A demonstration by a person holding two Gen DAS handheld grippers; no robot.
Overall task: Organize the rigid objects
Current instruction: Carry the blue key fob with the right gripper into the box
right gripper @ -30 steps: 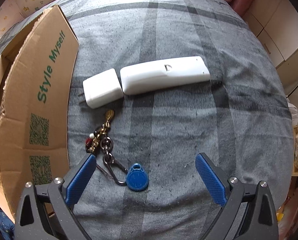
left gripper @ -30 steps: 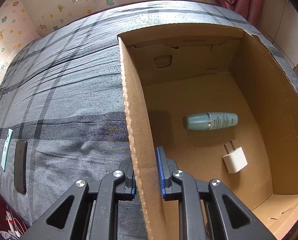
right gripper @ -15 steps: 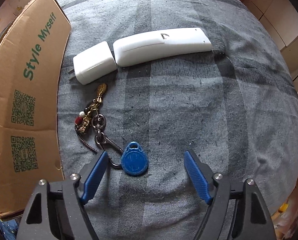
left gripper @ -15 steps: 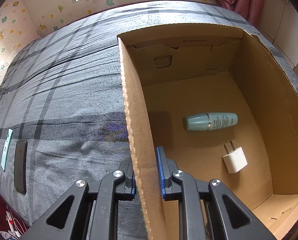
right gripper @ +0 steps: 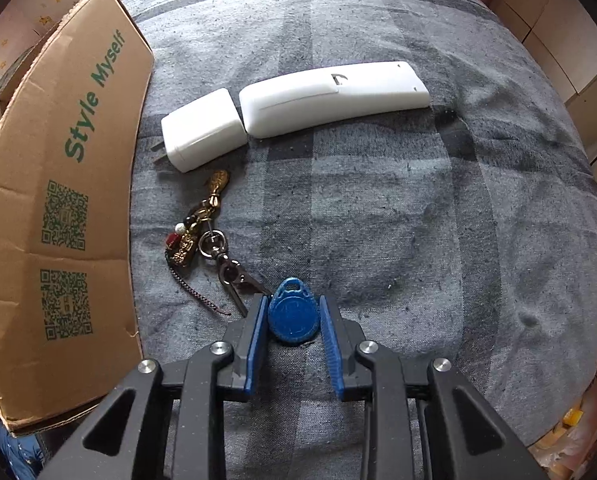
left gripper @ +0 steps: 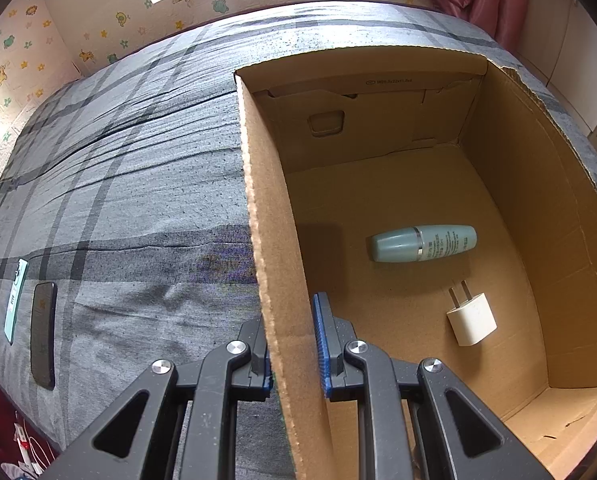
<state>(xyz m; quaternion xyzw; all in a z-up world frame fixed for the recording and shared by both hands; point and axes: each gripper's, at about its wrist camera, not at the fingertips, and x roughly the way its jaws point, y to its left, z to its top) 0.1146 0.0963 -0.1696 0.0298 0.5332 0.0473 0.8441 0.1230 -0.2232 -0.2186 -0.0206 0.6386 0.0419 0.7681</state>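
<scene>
Grey plaid bedding (right gripper: 378, 200) covers the bed where all of this is laid out, with a papered wall of little animal prints behind it. Down on that cover the right gripper (right gripper: 293, 320) points almost straight at the cloth, and its jaws have just been closing; the blue pads (right gripper: 258, 336) now sit tight against both sides of a blue teardrop key fob (right gripper: 293, 314), which lies flat between them. The fob is scuffed plastic with a small loop at its top, and from that loop a metal clip and ring run off to a bunch of brass charms and beads (right gripper: 196, 224) lying on the cover near the box's outer side. Beyond the charms lie a white plug adapter (right gripper: 202, 130) and, touching its end, a long white remote (right gripper: 334, 96) face down. To the side, the left gripper (left gripper: 294, 344) is clenched on the wall of the cardboard box (left gripper: 266, 216), one pad inside and one outside. Inside the box, on its floor, rest a pale green bottle (left gripper: 422, 243) on its side and a small white charger (left gripper: 472, 318), a little apart. Two phones (left gripper: 42, 332) lie near the bed's edge.
</scene>
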